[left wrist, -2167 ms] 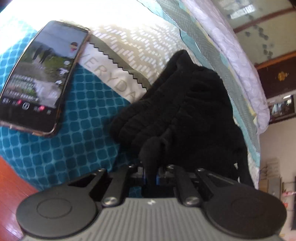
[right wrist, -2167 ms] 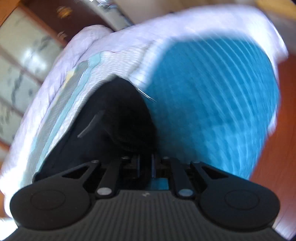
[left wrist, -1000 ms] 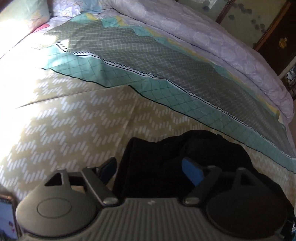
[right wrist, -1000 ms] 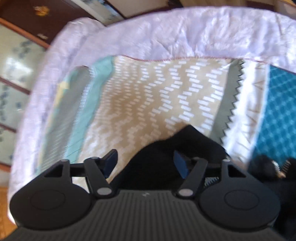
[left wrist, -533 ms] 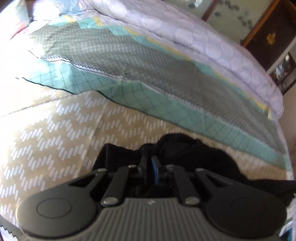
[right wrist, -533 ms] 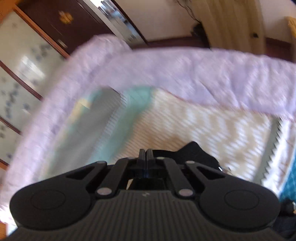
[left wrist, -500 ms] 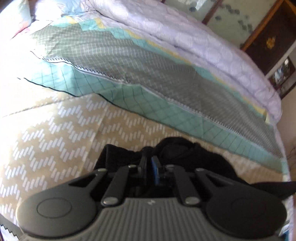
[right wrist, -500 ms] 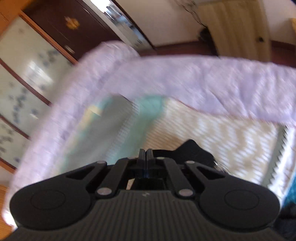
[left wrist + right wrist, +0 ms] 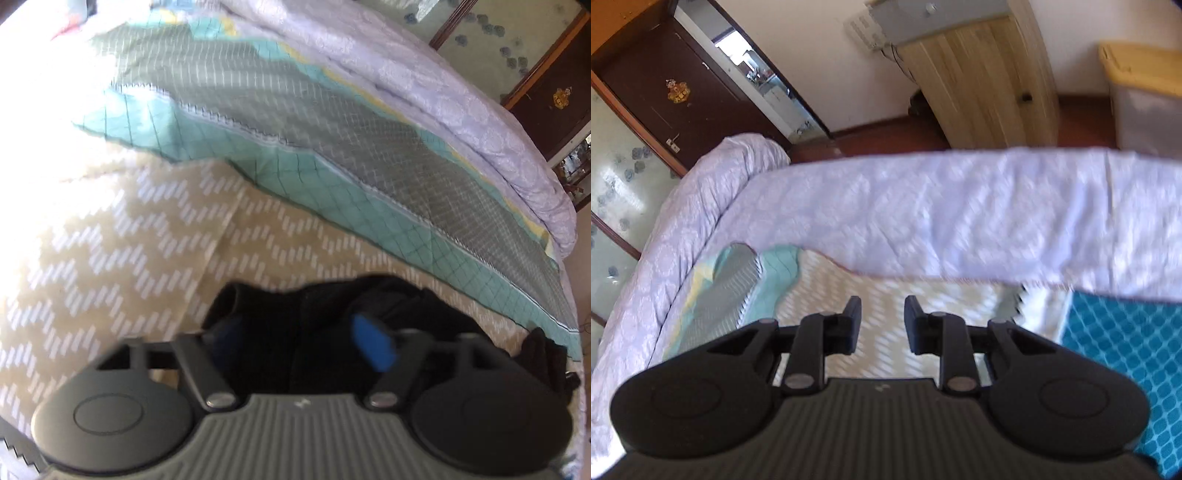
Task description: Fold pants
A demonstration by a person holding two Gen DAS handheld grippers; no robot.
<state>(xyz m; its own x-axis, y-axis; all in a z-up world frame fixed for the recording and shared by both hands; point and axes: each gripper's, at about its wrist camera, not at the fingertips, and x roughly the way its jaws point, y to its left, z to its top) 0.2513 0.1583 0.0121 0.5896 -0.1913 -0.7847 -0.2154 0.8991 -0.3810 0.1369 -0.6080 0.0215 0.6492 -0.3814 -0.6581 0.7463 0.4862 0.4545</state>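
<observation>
Left gripper (image 9: 301, 341) spread wide over the black pants (image 9: 325, 332), bunched low centre on the bedspread (image 9: 147, 236). Right gripper (image 9: 882, 324) parted, holding nothing, above the bedspread; quilt (image 9: 960, 210) mid-frame.

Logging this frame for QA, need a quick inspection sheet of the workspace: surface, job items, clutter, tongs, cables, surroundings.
Surface: bed with patchwork bedspread in beige zigzag, teal grid and grey panels; white quilt bunched along the far edge.
Job's things: black pants in a rumpled heap on the beige panel, not folded flat.
Clutter: a small dark item at the right edge of the left wrist view, too unclear to name.
Tongs: left tongs open, fingers either side of the pants; right tongs open, empty, above the bedspread.
Cables: nothing seen.
Surroundings: dark wooden door, light wood cabinet, yellow-lidded bin, wood floor.
</observation>
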